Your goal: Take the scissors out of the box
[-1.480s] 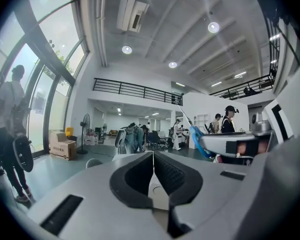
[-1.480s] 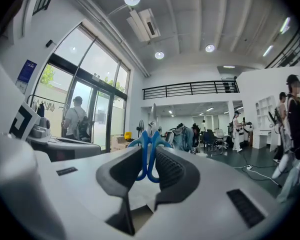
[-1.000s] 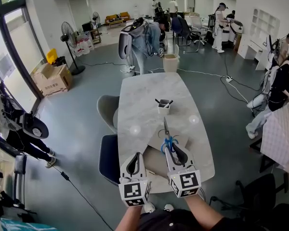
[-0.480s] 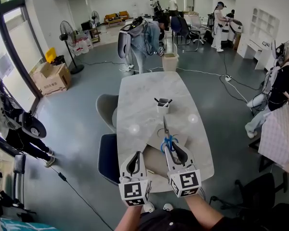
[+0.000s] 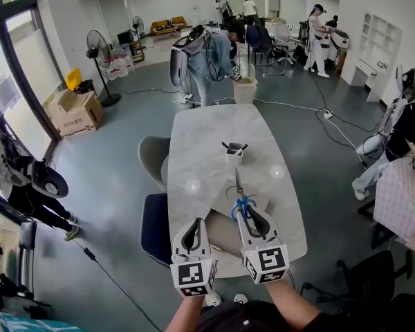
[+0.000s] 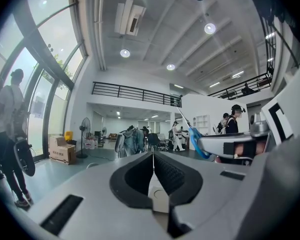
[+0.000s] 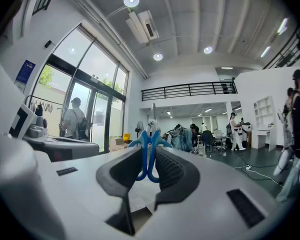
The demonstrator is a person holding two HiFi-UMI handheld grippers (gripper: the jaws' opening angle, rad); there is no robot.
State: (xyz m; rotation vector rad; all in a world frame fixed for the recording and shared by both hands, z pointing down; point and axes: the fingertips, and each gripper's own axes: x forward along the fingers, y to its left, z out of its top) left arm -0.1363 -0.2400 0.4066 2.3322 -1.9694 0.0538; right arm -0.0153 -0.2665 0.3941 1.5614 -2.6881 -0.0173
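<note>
Blue-handled scissors (image 5: 241, 200) are clamped by their handles in my right gripper (image 5: 245, 211), blades pointing away from me over the table. In the right gripper view the blue handle loops (image 7: 147, 156) stand upright between the pads of the right gripper (image 7: 149, 151). A small white box (image 5: 234, 154) with dark items sticking out stands further along the table, apart from the scissors. My left gripper (image 5: 195, 223) hovers level beside the right one, jaws shut on nothing. The left gripper (image 6: 152, 155) view shows its pads meeting, with the scissors (image 6: 195, 135) off to its right.
The long white marble table (image 5: 206, 133) runs away from me. Two chairs (image 5: 154, 159) (image 5: 155, 228) stand at its left side. A bin (image 5: 245, 89) and a bending person (image 5: 206, 57) are beyond the far end. Other people, a fan (image 5: 97, 50) and cardboard boxes (image 5: 75, 114) surround it.
</note>
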